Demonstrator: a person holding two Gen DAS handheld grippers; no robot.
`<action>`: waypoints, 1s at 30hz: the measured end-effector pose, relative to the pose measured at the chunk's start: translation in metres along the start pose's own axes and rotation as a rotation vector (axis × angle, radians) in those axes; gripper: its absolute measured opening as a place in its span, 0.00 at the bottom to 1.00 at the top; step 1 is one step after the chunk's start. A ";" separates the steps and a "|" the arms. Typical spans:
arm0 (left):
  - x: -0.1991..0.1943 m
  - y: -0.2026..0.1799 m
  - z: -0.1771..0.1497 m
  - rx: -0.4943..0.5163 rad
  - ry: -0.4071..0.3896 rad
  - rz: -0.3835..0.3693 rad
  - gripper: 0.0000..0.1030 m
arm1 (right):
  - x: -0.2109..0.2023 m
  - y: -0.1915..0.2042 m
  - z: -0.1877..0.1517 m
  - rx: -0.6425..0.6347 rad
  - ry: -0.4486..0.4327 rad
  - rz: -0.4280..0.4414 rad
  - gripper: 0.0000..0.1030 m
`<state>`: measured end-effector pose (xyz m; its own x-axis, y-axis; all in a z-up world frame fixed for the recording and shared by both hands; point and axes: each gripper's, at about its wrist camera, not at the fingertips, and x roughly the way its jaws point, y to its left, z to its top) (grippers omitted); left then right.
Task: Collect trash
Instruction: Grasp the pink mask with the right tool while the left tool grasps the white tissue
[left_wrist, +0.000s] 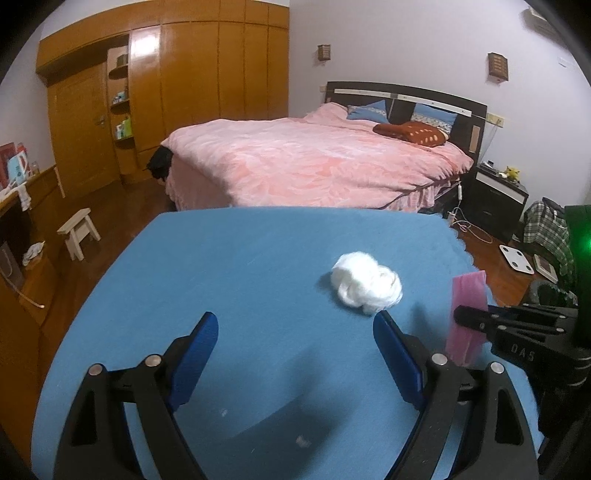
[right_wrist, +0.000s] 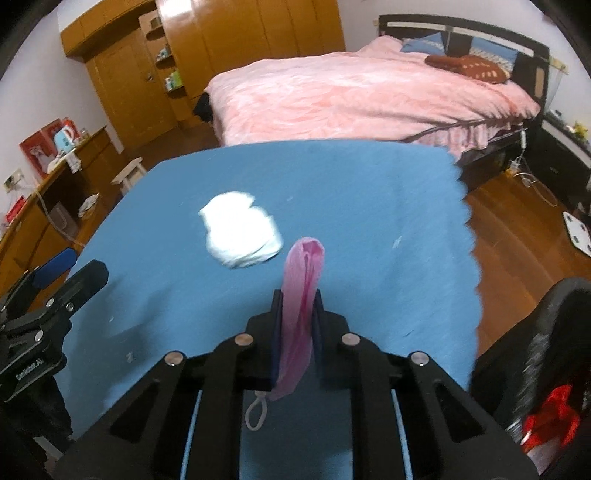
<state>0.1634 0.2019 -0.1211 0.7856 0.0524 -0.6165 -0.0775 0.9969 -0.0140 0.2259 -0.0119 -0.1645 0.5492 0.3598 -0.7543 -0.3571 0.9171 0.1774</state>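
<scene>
Left wrist view: left gripper (left_wrist: 295, 325) spread wide above the blue tablecloth (left_wrist: 221, 266), white crumpled tissue (left_wrist: 365, 282) lying just beyond its right fingertip, pink plastic bag (left_wrist: 467, 314) upright at the right. Right wrist view: right gripper (right_wrist: 297, 299) clamped on the pink plastic bag (right_wrist: 301, 288), white crumpled tissue (right_wrist: 240, 232) on the cloth just left of it.

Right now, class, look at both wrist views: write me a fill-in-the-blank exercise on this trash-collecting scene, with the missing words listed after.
1. The right gripper is shut on a pink ____.
2. The left gripper is ____ and holds nothing.
3. The crumpled tissue lying on the cloth is ____ in colour.
4. The cloth covering the table is ____.

Missing words: bag; open; white; blue
</scene>
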 end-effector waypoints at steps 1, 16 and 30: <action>0.005 -0.003 0.003 0.004 -0.002 -0.005 0.82 | 0.001 -0.005 0.004 0.005 -0.001 -0.016 0.13; 0.097 -0.049 0.023 0.044 0.114 -0.059 0.82 | 0.018 -0.051 0.034 0.077 -0.014 -0.066 0.15; 0.125 -0.068 0.021 0.024 0.185 -0.161 0.41 | 0.021 -0.059 0.030 0.113 -0.002 -0.046 0.15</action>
<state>0.2795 0.1422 -0.1803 0.6609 -0.1167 -0.7413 0.0559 0.9927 -0.1064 0.2808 -0.0536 -0.1721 0.5650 0.3169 -0.7618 -0.2443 0.9461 0.2124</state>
